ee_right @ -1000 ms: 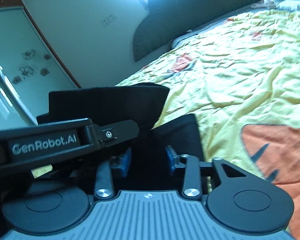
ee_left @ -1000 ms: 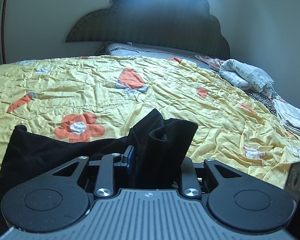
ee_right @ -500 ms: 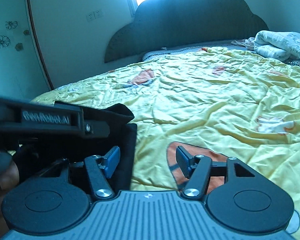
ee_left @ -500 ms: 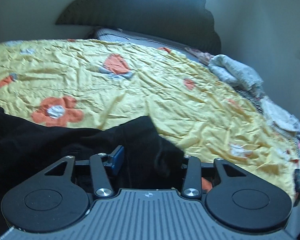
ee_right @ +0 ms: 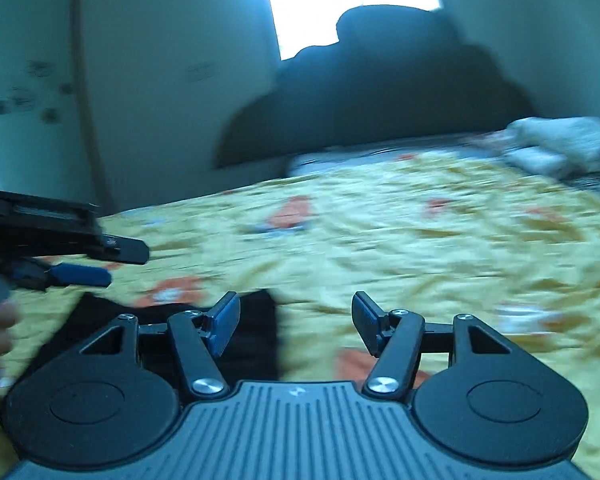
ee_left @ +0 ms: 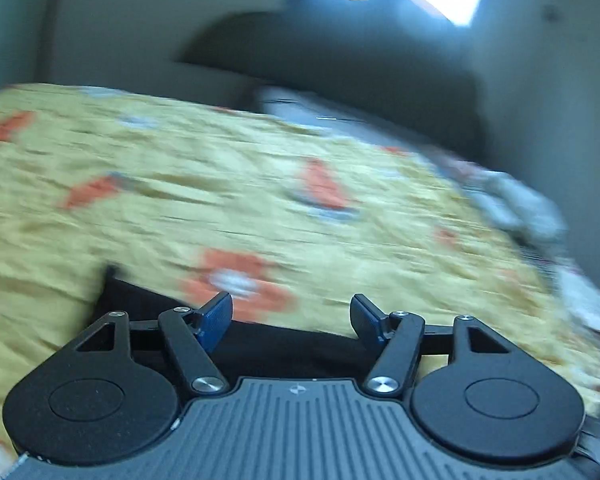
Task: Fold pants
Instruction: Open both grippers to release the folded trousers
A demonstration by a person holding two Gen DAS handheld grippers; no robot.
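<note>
The black pants [ee_left: 284,344] lie flat on the yellow flowered bedspread [ee_left: 220,208], just below and behind my left gripper's fingers. My left gripper [ee_left: 291,318] is open and empty above them. In the right wrist view the pants [ee_right: 252,332] lie at lower left, partly hidden behind the left finger. My right gripper [ee_right: 296,320] is open and empty over the bedspread [ee_right: 420,240]. The left gripper also shows in the right wrist view [ee_right: 80,264] at the left edge. Both views are motion-blurred.
A dark scalloped headboard [ee_right: 380,112] stands at the far end under a bright window [ee_right: 352,0]. A pile of light folded laundry [ee_right: 560,148] lies at the bed's far right, also seen in the left wrist view [ee_left: 516,208].
Both grippers have let go of the black pants and opened wide. They have lifted and pulled back, and the pants now lie flat on the bedspread.
</note>
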